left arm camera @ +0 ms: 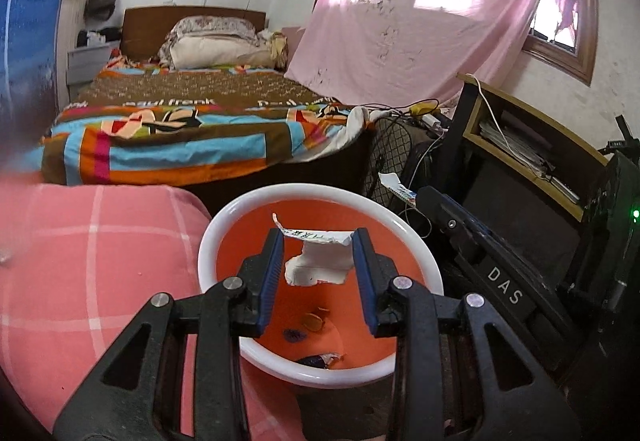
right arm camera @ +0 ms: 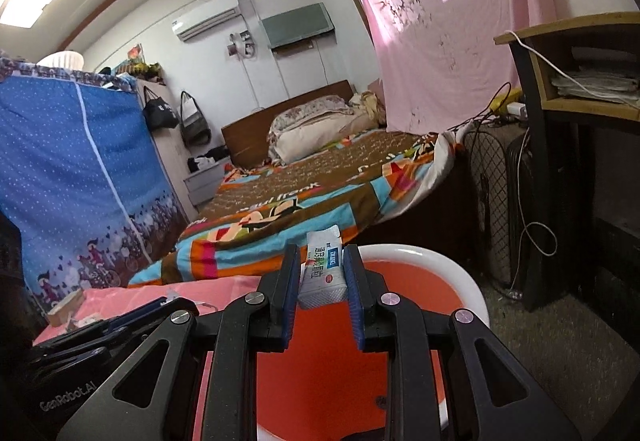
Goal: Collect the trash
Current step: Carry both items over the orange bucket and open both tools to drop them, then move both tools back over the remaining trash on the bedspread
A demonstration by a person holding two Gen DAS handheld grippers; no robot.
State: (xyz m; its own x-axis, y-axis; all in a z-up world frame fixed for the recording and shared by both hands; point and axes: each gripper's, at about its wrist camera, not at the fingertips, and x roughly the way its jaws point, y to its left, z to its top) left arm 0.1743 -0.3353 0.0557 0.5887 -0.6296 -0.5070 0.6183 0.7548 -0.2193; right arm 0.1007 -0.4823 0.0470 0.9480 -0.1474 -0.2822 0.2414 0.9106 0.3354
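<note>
An orange bin with a white rim (left arm camera: 208, 241) stands on the floor below both grippers. My left gripper (left arm camera: 318, 241) hangs over its mouth, shut on a torn white scrap of paper (left arm camera: 320, 265) stretched between the blue pads. Small bits of trash (left arm camera: 316, 321) lie on the bin's bottom. In the left wrist view the right gripper (left arm camera: 430, 197) comes in from the right with a small packet (left arm camera: 396, 187). In the right wrist view my right gripper (right arm camera: 322, 253) is shut on that white medicine packet (right arm camera: 324, 273), held above the bin's rim (right arm camera: 452, 265). The left gripper's body (right arm camera: 100, 329) shows at lower left.
A pink checked cushion (left arm camera: 92, 273) lies left of the bin. Behind stands a bed with a colourful cover (left arm camera: 192, 129). A dark desk with a shelf (left arm camera: 532, 145), cables and a mesh fan guard (left arm camera: 388, 145) crowd the right. A blue fabric wardrobe (right arm camera: 72, 169) stands at left.
</note>
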